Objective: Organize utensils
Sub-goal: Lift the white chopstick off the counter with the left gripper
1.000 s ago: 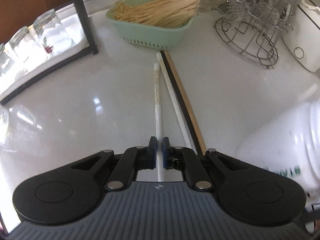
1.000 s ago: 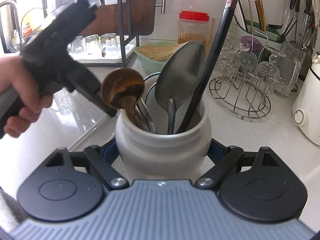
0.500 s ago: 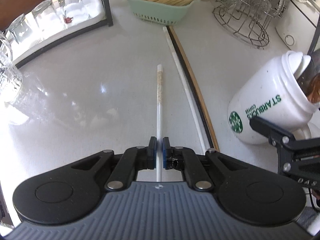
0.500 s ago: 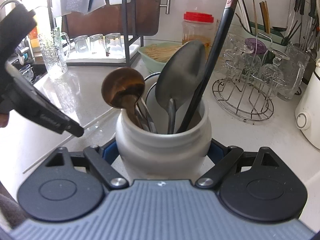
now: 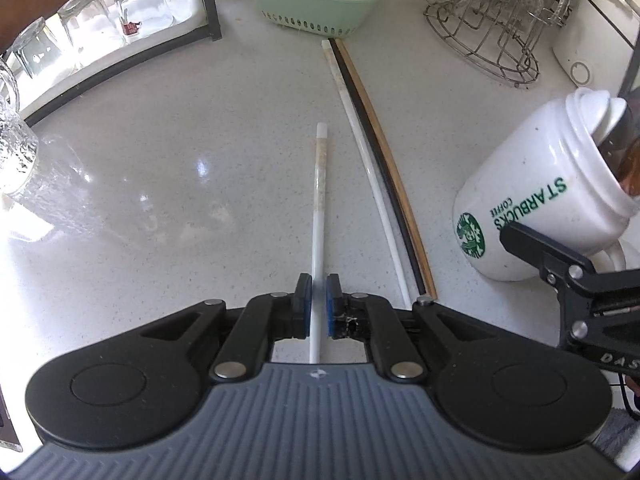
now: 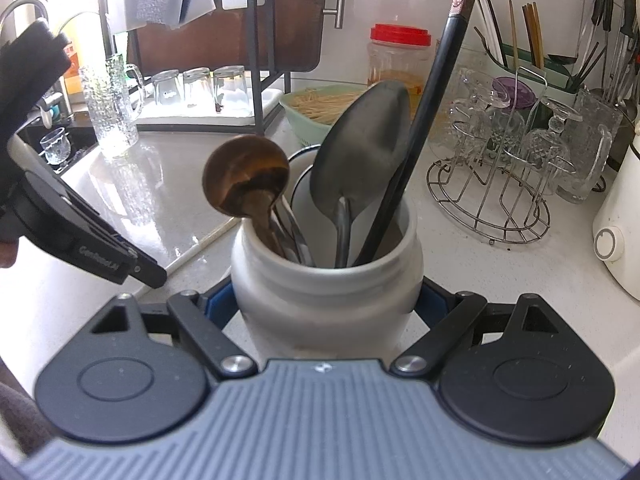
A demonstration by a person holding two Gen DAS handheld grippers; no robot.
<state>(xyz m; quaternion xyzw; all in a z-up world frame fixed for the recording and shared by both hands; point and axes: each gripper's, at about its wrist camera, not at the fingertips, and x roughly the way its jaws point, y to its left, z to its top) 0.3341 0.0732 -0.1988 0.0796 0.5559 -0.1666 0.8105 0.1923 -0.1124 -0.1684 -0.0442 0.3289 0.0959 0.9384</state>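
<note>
A white chopstick [image 5: 320, 184] runs straight out between the pads of my left gripper [image 5: 318, 300]. The jaws have just been opening, and a thin gap shows on each side of the stick. Right of it, a white [image 5: 360, 136], a black [image 5: 376, 140] and a wooden chopstick [image 5: 394, 160] lie side by side on the counter. My right gripper [image 6: 326, 302] is shut on a white Starbucks mug [image 6: 320, 280], which appears tilted in the left wrist view [image 5: 532, 184]. The mug holds a wooden spoon [image 6: 246, 176], a metal spoon [image 6: 360, 148] and a long black handle [image 6: 432, 92].
A green basket [image 5: 320, 8] of thin sticks stands at the back. A wire rack of glasses [image 5: 492, 40] and a white appliance [image 5: 592, 40] are at the back right. Upturned glasses [image 5: 80, 24] sit on a tray at the left, with a textured glass mug [image 5: 12, 148] nearby.
The left gripper has drawn back along the counter, bringing the mug and right gripper into its view. Its pads have parted slightly from the white chopstick. The right gripper and mug kept still.
</note>
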